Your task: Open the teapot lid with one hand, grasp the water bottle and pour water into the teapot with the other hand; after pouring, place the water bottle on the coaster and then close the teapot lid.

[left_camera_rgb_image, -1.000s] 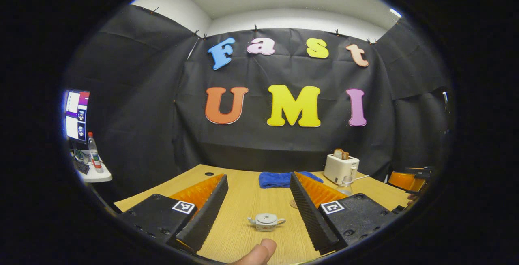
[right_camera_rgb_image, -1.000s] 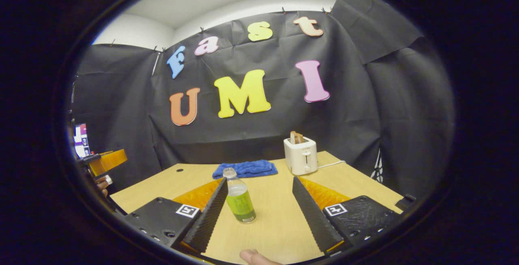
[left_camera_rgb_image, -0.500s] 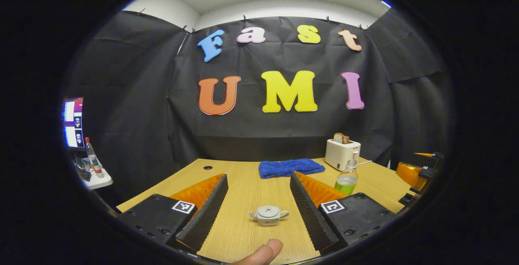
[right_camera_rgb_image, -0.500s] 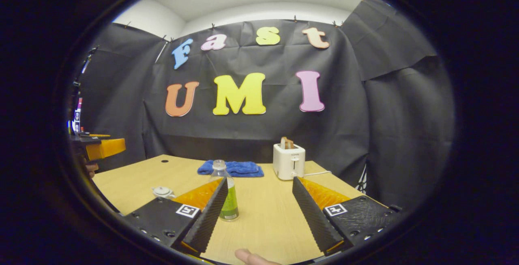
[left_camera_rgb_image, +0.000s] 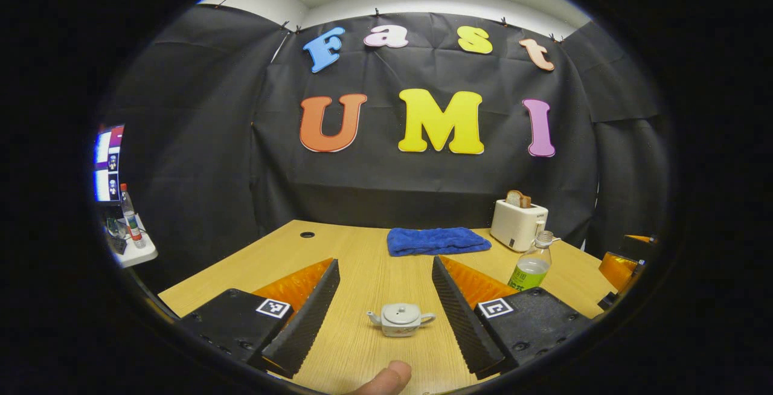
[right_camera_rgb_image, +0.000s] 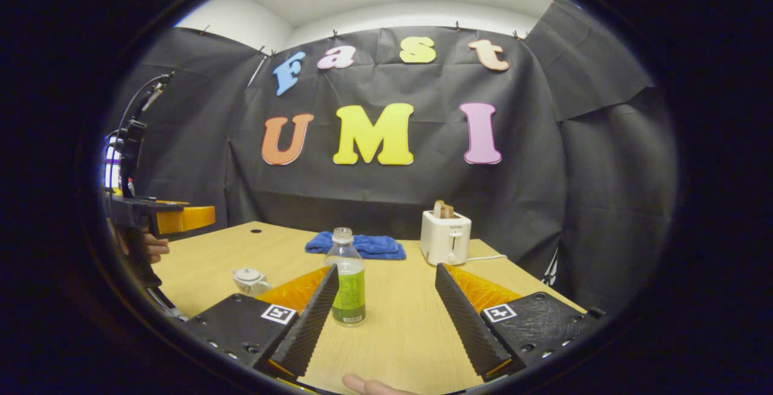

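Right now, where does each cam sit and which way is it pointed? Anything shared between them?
Left gripper view: rides the left gripper, looks forward over the table at the teapot between its open fingers; a fingertip shows at the bottom edge.
Right gripper view: rides the right gripper, faces the same wall; the water bottle stands by its left finger, jaws open; a fingertip shows at the bottom, and the left gripper with its hand at the far left.
Shared: teapot, water bottle, blue towel, toaster.
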### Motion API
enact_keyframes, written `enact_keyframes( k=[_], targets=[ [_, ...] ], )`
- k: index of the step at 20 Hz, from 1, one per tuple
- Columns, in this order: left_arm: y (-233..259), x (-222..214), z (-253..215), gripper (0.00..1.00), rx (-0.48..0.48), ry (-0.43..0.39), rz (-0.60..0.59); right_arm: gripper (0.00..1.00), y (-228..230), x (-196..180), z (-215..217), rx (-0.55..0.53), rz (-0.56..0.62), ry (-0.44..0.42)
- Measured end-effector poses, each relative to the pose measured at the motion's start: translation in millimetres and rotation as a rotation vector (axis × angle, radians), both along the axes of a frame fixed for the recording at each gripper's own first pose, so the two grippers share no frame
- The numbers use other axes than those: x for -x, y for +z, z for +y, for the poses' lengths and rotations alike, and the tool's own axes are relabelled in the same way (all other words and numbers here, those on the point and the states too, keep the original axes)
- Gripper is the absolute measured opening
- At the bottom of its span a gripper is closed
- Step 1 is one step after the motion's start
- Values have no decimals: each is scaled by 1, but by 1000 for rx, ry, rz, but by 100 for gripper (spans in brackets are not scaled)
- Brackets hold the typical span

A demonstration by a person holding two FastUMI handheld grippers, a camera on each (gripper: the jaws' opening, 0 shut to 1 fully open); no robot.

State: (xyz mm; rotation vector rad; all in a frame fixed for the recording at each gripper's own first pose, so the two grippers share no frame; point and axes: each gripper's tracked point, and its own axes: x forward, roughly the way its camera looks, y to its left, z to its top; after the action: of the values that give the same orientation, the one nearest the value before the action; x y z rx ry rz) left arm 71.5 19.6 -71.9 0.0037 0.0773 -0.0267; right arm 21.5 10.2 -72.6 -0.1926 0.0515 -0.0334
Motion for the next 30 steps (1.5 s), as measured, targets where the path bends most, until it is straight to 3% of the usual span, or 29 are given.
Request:
enact_keyframes(
  k=[4,8,10,15,17,22,23,24,27,30],
  targets=[
    [-29,-32,-20,97,-20,-33,6,94,-14,-3,5,76,1,5],
    [-61,-51,-24,96,-82,-8,51,98,-29,-1,19,124,3,50],
    [-78,-57,-27,97,-98,-17,92,93,-37,0,24,104,21,73],
    [-123,-64,-36,91,-44,-83,235,96,-52,-8,15,63,68,50],
    [-116,-66,-31,87,-58,-69,203,96,-56,-10,12,41,80,43],
    [-120,-70,-16,63,-113,-33,209,96,-68,-13,9,29,112,33],
    [-119,-70,-17,50,-111,-34,199,98,-69,-13,9,25,114,33],
    [-119,-70,-15,47,-115,-27,200,96,-71,-14,10,21,115,35],
    [-118,-70,-14,14,-105,-24,197,96,-71,-17,9,15,116,31],
    [-116,-70,-13,5,-116,-19,195,96,-75,-21,7,8,120,27]
  ],
)
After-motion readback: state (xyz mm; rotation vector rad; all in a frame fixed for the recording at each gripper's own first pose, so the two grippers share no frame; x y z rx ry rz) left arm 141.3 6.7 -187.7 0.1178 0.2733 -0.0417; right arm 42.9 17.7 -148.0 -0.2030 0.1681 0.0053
